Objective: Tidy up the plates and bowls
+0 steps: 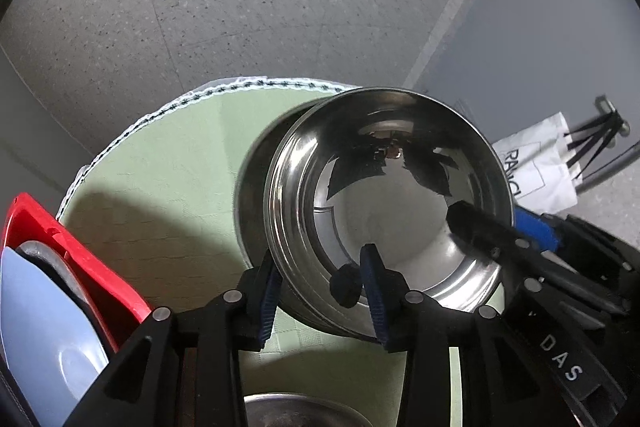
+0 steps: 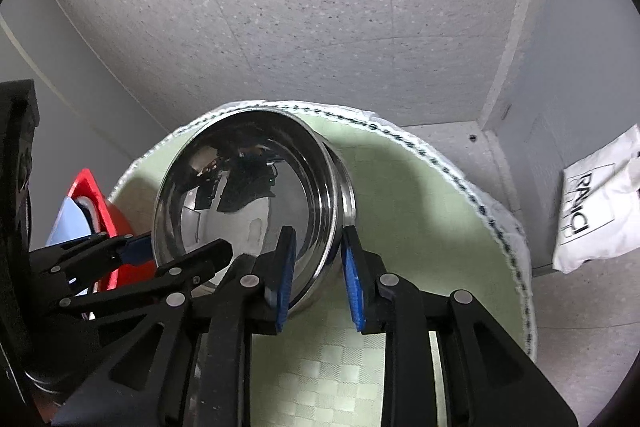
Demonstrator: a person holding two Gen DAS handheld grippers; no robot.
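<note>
Straddling the near rim of a steel bowl (image 1: 384,203), the left tool (image 1: 324,291) sits at lower centre of its own view, one blue pad outside the wall and one inside; the pads stand partly spread and whether they actually press the metal cannot be told. The bowl fills the middle of that frame, tilted with its mirror-bright inside toward the lens, and appears to sit in a second steel vessel (image 1: 256,187) whose dark wall shows at its left. Both are over a round tabletop (image 1: 160,167) covered in pale green checked cloth with a white stitched edge.

At the frame's right edge, the right tool (image 1: 496,231) reaches in, a black finger inside the bowl and a blue pad outside the rim. In the right wrist view that tool (image 2: 316,271) occupies lower centre, pads either side of the bowl's (image 2: 248,195) right rim, a visible gap at the outer pad; a firm pinch cannot be confirmed. The left tool (image 2: 176,251) enters from the left of this frame at the opposite rim.

A red rack (image 1: 80,259) at lower left holds a pale blue plate (image 1: 36,327) on edge. Another steel rim (image 1: 304,409) shows at bottom centre. A white printed bag (image 2: 600,211) lies on the speckled floor at right.
</note>
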